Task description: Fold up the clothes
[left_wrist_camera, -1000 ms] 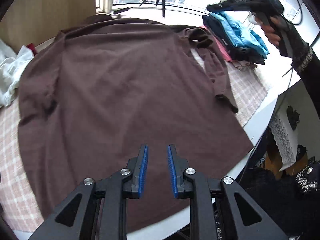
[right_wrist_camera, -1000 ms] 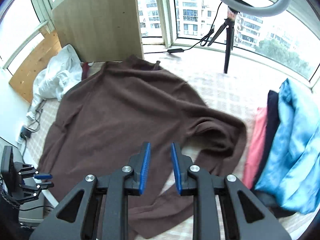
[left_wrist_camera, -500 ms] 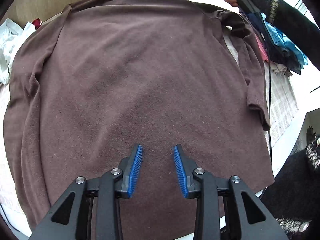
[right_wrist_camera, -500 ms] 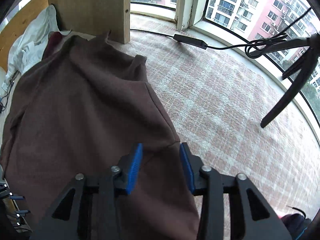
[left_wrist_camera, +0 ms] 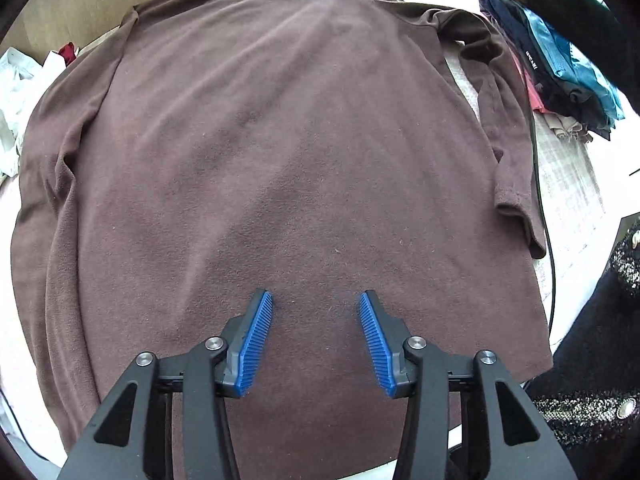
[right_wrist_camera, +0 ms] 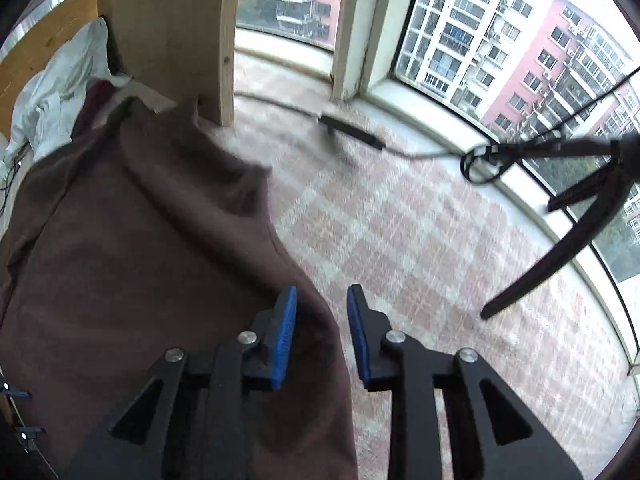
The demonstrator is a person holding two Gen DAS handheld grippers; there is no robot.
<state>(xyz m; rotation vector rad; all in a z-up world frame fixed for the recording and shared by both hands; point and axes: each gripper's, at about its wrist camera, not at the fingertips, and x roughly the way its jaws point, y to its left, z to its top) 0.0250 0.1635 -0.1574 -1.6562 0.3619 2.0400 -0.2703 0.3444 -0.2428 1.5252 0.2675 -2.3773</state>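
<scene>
A brown long-sleeved top [left_wrist_camera: 280, 160] lies spread flat on a checked tablecloth [right_wrist_camera: 400, 240], with its right sleeve [left_wrist_camera: 512, 160] folded down along its side. My left gripper [left_wrist_camera: 315, 296] points down over the lower middle of the top. Its jaws are opening, and only flat fabric lies under them. In the right wrist view, my right gripper [right_wrist_camera: 322, 290] hovers at the brown top's [right_wrist_camera: 140, 260] side edge near the shoulder. These jaws are closing. The fabric edge lies between the pads, which still stand apart from it.
A stack of folded blue, navy and pink clothes [left_wrist_camera: 560, 68] sits at the right. White cloth [left_wrist_camera: 12, 92] is bunched at the left. A wooden board [right_wrist_camera: 168, 28], a cable [right_wrist_camera: 352, 130] and a tripod leg [right_wrist_camera: 560, 256] stand by the window. A dark sleeve [left_wrist_camera: 580, 12] crosses the upper right.
My left gripper came lower over the top and its jaws spread wider. My right gripper swept from above the table to the top's far edge, widened, then narrowed.
</scene>
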